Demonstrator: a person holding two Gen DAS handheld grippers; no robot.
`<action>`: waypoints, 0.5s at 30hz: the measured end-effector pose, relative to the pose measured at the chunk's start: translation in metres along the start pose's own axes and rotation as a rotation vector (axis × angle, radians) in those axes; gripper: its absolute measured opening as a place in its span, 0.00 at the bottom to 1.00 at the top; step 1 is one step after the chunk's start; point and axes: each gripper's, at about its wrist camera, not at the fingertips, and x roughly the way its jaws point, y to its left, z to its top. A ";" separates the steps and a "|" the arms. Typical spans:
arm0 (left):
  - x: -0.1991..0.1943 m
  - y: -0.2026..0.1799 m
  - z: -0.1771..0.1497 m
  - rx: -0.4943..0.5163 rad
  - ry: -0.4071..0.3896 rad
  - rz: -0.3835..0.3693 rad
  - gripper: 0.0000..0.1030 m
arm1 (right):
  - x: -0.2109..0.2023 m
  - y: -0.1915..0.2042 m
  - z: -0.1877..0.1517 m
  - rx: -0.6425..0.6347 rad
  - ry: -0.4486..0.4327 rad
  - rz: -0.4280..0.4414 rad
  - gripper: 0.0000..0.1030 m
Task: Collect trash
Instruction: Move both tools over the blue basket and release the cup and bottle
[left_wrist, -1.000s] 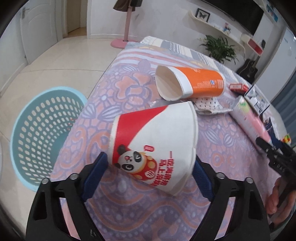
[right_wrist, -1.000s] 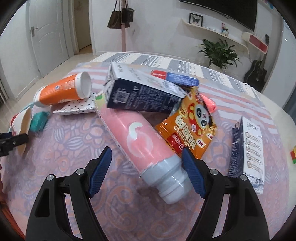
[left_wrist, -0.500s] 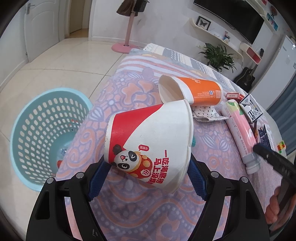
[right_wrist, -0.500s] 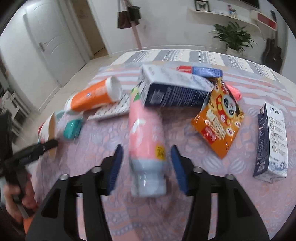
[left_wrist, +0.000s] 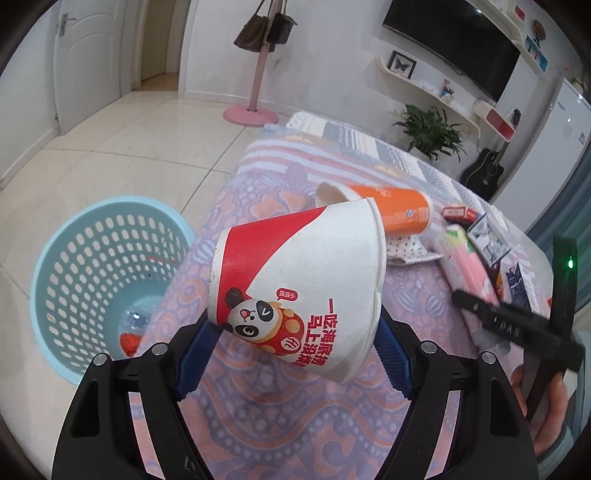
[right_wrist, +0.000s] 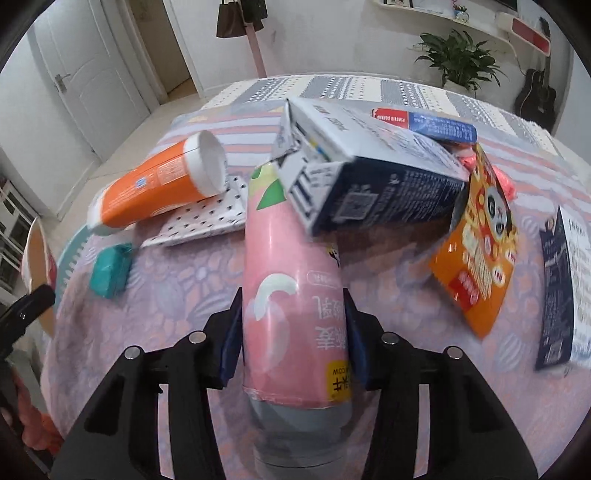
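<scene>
Since earlier, right hand-held gripper (right_wrist: 293, 332) clamped the pink bottle (right_wrist: 291, 295); lifting could topple the carton (right_wrist: 369, 177) at 12 o'clock. Left hand-held gripper (left_wrist: 291, 347) grips the paper cup (left_wrist: 295, 280).

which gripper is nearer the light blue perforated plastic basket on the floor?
Left. The left gripper, holding the red-and-white panda paper cup, is at the table edge beside the basket. The right gripper clamps the pink bottle further in on the table.
</scene>
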 end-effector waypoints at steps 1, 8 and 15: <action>-0.004 0.000 0.001 0.003 -0.009 -0.002 0.74 | -0.005 0.001 -0.005 0.018 0.000 0.026 0.43; -0.033 0.006 0.014 0.003 -0.069 -0.015 0.74 | -0.037 0.021 -0.017 0.048 -0.046 0.142 0.43; -0.074 0.042 0.032 -0.054 -0.150 0.003 0.74 | -0.070 0.080 0.009 -0.058 -0.127 0.225 0.43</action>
